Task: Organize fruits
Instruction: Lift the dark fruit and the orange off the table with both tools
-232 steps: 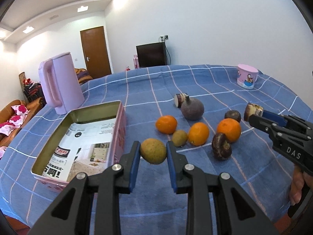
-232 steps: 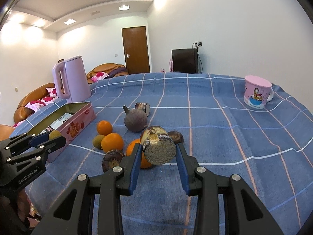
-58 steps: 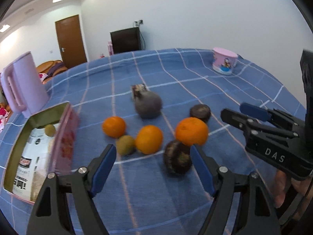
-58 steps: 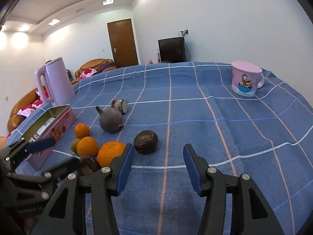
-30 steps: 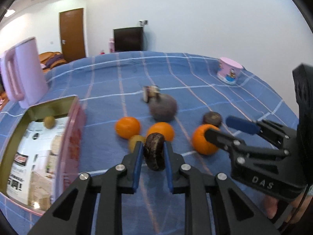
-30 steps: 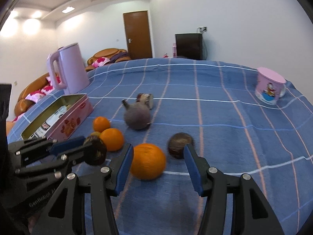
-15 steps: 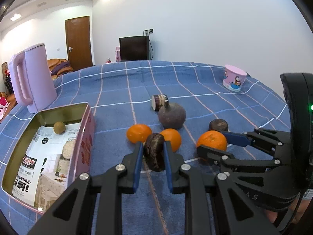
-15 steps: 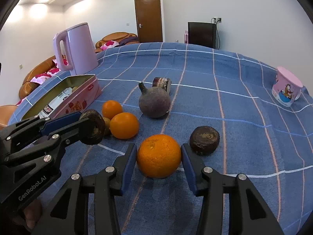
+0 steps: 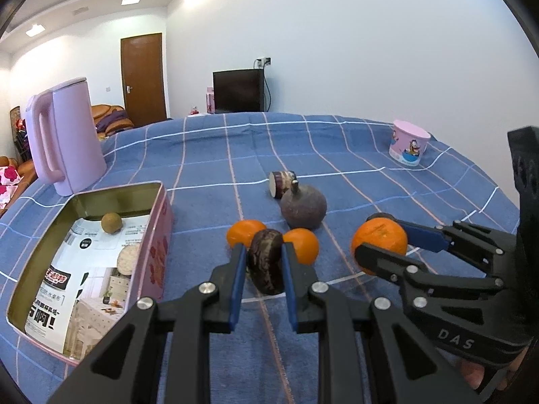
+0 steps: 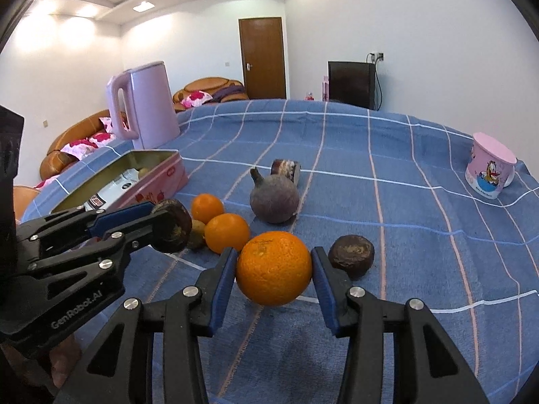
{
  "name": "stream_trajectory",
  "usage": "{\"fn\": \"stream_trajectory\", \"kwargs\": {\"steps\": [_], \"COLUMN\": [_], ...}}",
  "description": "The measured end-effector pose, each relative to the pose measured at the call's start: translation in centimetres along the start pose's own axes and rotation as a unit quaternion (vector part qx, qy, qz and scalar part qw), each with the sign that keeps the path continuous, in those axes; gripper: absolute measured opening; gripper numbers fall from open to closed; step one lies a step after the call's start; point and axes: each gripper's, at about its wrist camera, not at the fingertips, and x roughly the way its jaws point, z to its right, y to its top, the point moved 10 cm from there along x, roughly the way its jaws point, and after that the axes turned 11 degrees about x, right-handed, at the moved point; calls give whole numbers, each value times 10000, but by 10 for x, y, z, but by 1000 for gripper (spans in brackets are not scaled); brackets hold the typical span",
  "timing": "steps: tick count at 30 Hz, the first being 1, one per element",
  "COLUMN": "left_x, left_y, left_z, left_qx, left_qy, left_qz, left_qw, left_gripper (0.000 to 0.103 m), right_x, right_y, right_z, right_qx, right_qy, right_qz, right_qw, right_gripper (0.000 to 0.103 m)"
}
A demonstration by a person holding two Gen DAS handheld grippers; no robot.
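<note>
Pink tin sat on the blue checked tabletop at my left, and it held only a small green-brown fruit and a pale round slice on its printed paper liner; so I judged the sorting barely begun; my left gripper had its fingers pinching a dark wrinkled fruit, lifted near the tin's right wall but not over it; my right gripper had just been closing its fingers on a big orange, and both pads pressed its sides; whether that orange was clear of the cloth I could not tell; two fruits in hand, neither dropped yet; left loose on the cloth: two smaller oranges touching each other, a small green fruit half hidden behind the left fingers, a large purple round fruit with a stem, a cut purple piece just behind it, and a dark brown fruit just beside the right fingers; five pieces plus the two held were still to go, in my judgement; pink kettle and cartoon cup stood well apart from the pile, no part of the job as I read it.
</note>
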Motion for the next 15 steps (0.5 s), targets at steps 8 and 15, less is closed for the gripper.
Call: {"fn": "stream_trajectory", "kwargs": {"steps": [8, 15], "left_x": [-3, -6], "left_y": [2, 4], "left_z": [-3, -2], "left_qx": [-3, 67], "left_qy": [91, 196], "left_qz": [110, 214], "left_qw": [9999, 9996], "left_gripper": [23, 23], "right_x": [-11, -17], "right_y": [6, 9], "right_z": [0, 1], "right_qx": [62, 109], "right_qy": [115, 158], "right_qz": [319, 493], "right_qw": [9994, 9986], "right_gripper": [47, 47]}}
